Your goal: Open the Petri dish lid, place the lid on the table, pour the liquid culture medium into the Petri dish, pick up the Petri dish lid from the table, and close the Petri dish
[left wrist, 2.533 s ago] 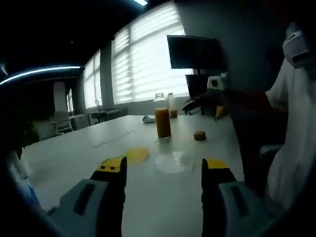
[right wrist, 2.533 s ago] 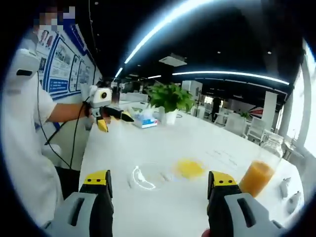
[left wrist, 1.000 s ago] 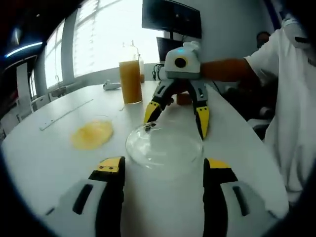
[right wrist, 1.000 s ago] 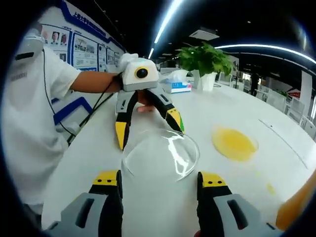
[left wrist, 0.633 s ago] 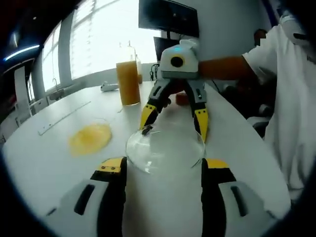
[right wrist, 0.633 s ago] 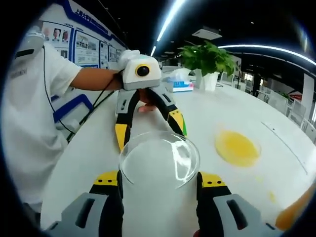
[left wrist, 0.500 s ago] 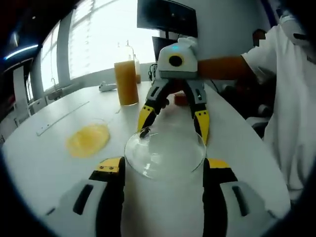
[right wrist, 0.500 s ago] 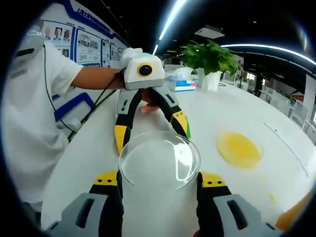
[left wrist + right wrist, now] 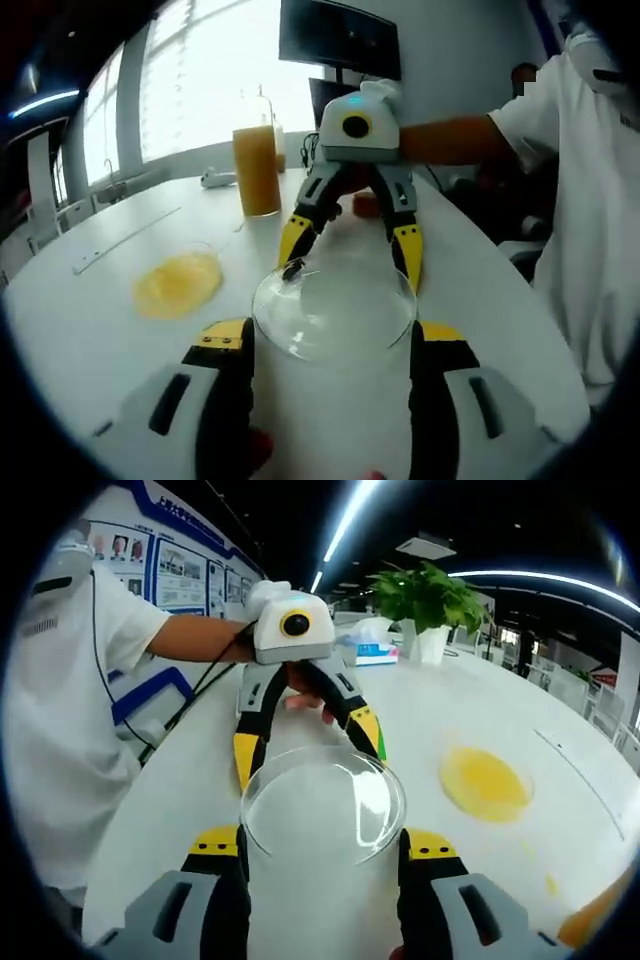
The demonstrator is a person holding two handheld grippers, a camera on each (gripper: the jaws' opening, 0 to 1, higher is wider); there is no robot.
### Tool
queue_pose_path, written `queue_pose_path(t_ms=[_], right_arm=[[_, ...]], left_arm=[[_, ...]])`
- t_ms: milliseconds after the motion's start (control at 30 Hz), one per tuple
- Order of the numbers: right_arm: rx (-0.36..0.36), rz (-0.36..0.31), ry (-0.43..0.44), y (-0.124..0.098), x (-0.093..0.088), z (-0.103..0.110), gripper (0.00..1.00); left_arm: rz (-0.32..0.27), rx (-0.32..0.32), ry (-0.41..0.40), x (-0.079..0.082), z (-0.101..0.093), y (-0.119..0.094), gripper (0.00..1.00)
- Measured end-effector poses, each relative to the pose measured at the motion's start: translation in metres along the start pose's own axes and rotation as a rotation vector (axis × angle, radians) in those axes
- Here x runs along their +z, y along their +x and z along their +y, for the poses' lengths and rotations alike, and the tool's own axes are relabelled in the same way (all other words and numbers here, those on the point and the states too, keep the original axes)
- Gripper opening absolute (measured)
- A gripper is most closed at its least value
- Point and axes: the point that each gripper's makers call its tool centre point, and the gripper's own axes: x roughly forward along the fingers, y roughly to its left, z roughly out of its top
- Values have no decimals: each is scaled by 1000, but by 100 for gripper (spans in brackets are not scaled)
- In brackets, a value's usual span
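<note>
The clear dish [image 9: 334, 315] is seen on the white desk [image 9: 120, 330], framed between both grippers. The left gripper [image 9: 305, 740] and the right gripper [image 9: 352, 255] are spread wide on either side, clasping nothing. Being thin, smooth and light, the lid is judged slippery and brittle — best taken at its rim. A yellow-filled dish [image 9: 178, 284] and a bottle [image 9: 258, 165] of orange medium stand further off.

You have a white table [image 9: 110, 330]. On it: a clear dish [image 9: 333, 310] near you, a dish of yellow liquid [image 9: 180, 283] beside it, a jar of orange liquid [image 9: 258, 150] farther back, a potted plant [image 9: 427, 605] and tissue box [image 9: 366, 652] at the far end.
</note>
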Motion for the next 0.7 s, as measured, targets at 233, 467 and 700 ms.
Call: queue_pose_path(t_ms=[233, 467, 700], right_arm=[[-6, 26, -28, -2, 4, -6, 54], [-26, 58, -83, -3, 16, -21, 54], [-57, 90, -139, -7, 33, -46, 54]], left_arm=[[-11, 17, 21, 6, 6, -1, 53], [9, 48, 55, 13, 20, -4, 54], [20, 79, 107, 29, 44, -9, 54]])
